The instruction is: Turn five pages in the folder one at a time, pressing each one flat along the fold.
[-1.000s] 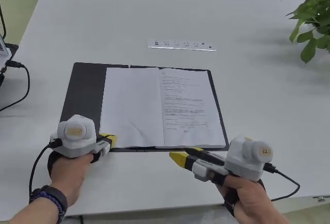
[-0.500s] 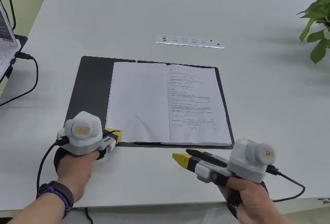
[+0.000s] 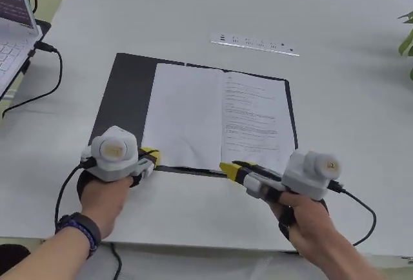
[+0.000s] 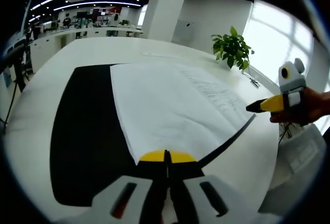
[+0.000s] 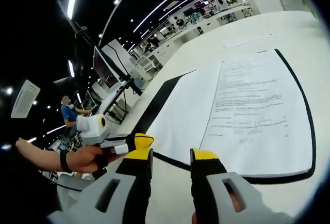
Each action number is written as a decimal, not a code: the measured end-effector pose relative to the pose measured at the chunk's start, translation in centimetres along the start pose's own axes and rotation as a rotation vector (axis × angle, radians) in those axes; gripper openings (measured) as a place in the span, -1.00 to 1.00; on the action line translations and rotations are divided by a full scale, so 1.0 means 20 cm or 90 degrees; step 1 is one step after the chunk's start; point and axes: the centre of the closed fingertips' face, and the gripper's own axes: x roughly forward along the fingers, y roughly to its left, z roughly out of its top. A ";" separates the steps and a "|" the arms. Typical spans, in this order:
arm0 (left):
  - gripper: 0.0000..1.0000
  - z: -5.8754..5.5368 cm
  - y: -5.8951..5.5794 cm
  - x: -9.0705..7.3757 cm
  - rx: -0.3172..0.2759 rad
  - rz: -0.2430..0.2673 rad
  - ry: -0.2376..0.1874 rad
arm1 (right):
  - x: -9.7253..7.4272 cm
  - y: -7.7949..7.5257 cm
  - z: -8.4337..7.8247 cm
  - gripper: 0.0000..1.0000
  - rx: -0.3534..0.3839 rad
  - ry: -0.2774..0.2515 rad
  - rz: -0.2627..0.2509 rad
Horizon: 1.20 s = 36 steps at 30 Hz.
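Lying open on the white table (image 3: 161,15), the folder (image 3: 122,99) shows a blank page (image 3: 184,115) on the left and a printed page (image 3: 258,122) on the right. You hold your left gripper (image 3: 150,157) with its jaws pressed together at the blank page's near corner. Your right gripper (image 3: 229,169) has its jaws apart, at the folder's near edge below the printed page.

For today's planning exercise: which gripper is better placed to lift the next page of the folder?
Likely the right gripper: its jaws are open near the printed page. The left gripper is shut at the blank page.
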 end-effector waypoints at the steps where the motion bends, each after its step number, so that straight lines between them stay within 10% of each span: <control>1: -1.00 0.00 0.01 0.01 -0.006 0.000 -0.002 | 0.03 -0.02 0.02 -0.50 0.003 -0.006 0.000; 36: -1.00 0.01 0.01 0.02 -0.007 -0.005 0.015 | 0.48 -0.34 0.37 -0.89 0.036 -0.060 -0.025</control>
